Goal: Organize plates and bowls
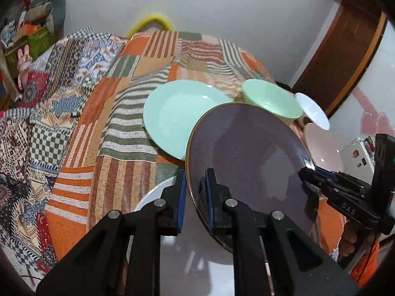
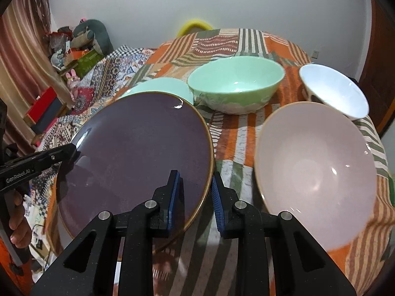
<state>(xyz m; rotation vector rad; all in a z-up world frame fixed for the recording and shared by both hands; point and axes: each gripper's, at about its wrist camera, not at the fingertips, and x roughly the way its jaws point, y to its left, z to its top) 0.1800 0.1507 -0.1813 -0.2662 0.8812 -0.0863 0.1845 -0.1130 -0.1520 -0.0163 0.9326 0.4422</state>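
A purple plate [image 1: 246, 153] [image 2: 133, 153] with a gold rim hangs tilted above the table, held from both sides. My left gripper [image 1: 196, 172] is shut on its left rim, and shows in the right wrist view [image 2: 71, 150] clamped on that edge. My right gripper [image 2: 195, 174] is shut on the opposite rim, one pad above the plate and one below, and the left wrist view shows it [image 1: 306, 170] on that rim. Below the purple plate lies a white plate [image 1: 153, 194], mostly hidden. A mint green plate [image 1: 177, 118] [image 2: 158, 86] lies flat behind.
A green bowl [image 1: 271, 101] [image 2: 237, 83], a white bowl [image 1: 313, 111] [image 2: 338, 91] and a large pink bowl [image 1: 323, 145] [image 2: 316, 167] stand on the patchwork tablecloth [image 1: 123, 148] [image 2: 232, 135]. A patterned blanket [image 1: 37, 113] and clutter lie left of the table.
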